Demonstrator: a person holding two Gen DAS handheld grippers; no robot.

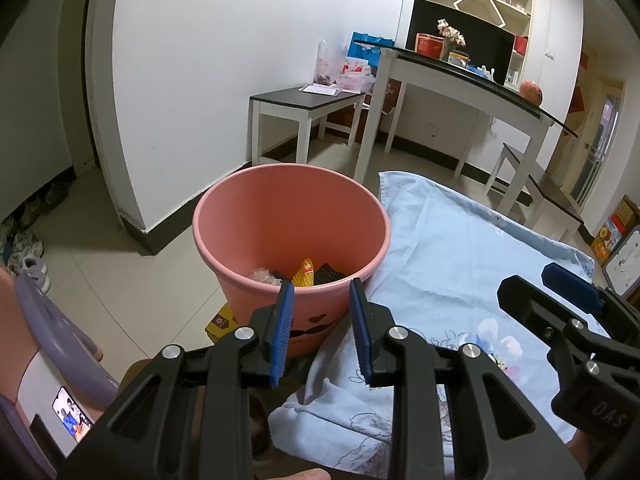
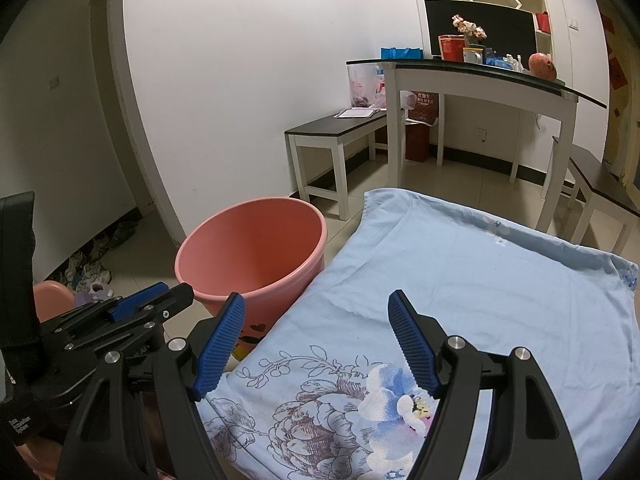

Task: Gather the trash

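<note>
Our left gripper [image 1: 320,292] hangs with its blue pads parted and nothing between them, tips just at the near rim of the pink bucket [image 1: 291,236]. Our right gripper [image 2: 316,304] is spread wider still, also holding nothing, above the light blue flowered cloth [image 2: 460,280]. The trash lies at the bottom of the bucket: a crumpled clear wrapper [image 1: 264,276], a yellow packet [image 1: 305,273] and a dark ridged piece [image 1: 328,274], all close together against the near wall. The bucket stands on the tiled floor [image 1: 120,276], touching the left edge of the cloth, and carries small dark heart marks on its outer side. A yellow box [image 1: 221,322] sits on the floor at the bucket's foot. In the left view we see the right gripper [image 1: 568,292] from the side, low over the cloth. Farther back a low white bench with a dark top [image 1: 306,100] stands by the wall with papers and plastic bags on it, and beside it a taller white counter [image 1: 472,80] carries a vase of flowers [image 1: 451,36], a red box, a mug and a round reddish fruit [image 1: 531,91]. Shoes [image 1: 24,252] lie along the left wall, and a purple chair back [image 1: 52,320] with a lit phone [image 1: 71,414] shows at our lower left.
</note>
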